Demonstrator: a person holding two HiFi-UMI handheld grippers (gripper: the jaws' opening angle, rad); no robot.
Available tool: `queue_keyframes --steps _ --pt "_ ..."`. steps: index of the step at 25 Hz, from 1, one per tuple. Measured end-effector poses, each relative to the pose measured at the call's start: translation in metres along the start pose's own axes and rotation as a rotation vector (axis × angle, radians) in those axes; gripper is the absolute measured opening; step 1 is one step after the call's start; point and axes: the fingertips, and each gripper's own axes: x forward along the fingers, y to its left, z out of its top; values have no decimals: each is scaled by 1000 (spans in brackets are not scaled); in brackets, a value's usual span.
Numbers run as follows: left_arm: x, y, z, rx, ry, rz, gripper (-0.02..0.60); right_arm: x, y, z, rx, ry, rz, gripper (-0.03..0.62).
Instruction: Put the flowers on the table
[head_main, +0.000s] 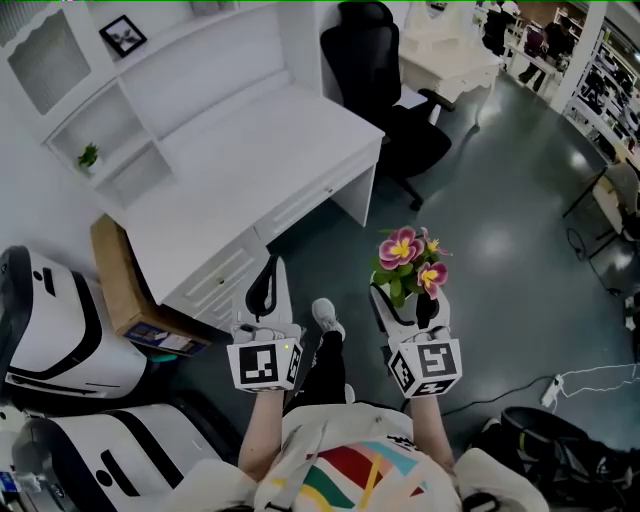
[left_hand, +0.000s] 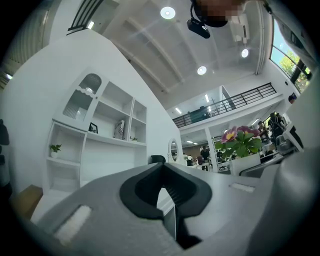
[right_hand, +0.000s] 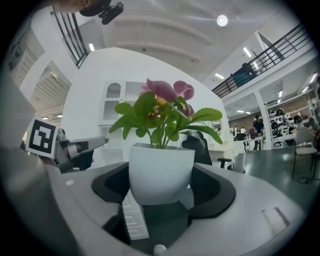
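Observation:
My right gripper (head_main: 405, 300) is shut on a small white pot (right_hand: 161, 171) of pink flowers (head_main: 410, 260) with green leaves, held upright above the grey floor. In the right gripper view the pot sits between the two dark pads (right_hand: 212, 190), and the flowers (right_hand: 165, 97) rise above it. My left gripper (head_main: 266, 290) is beside it to the left, shut and holding nothing, its tips near the front edge of the white desk (head_main: 250, 170). The flowers (left_hand: 240, 140) also show at the right of the left gripper view.
The white desk has a shelf unit (head_main: 100, 130) with a small plant (head_main: 88, 155) and a picture frame (head_main: 122, 35). A black office chair (head_main: 385, 90) stands right of the desk. A cardboard box (head_main: 115, 275) and white machines (head_main: 50, 330) lie left. Cables (head_main: 590, 380) trail on the floor at right.

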Motion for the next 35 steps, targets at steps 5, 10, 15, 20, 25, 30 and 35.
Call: queue_keyframes --steps 5,10,15,20,25,30,35 --pt "46 13 -3 -7 -16 13 5 38 -19 8 -18 6 4 348" --pt "87 32 -15 -6 1 35 5 79 -38 13 -16 12 -2 348" --pt "134 60 -33 -10 15 69 5 129 -54 13 -28 35 0 348" --pt "187 85 -41 -11 24 77 5 191 -68 19 -22 54 4 348" --pt "243 120 -54 -22 37 94 5 266 -70 30 -28 73 34 348" --pt "294 157 -59 -15 17 122 5 334 -70 39 -40 80 71 348" --pt "330 198 -67 -14 24 169 5 397 -64 46 -47 91 105 348"
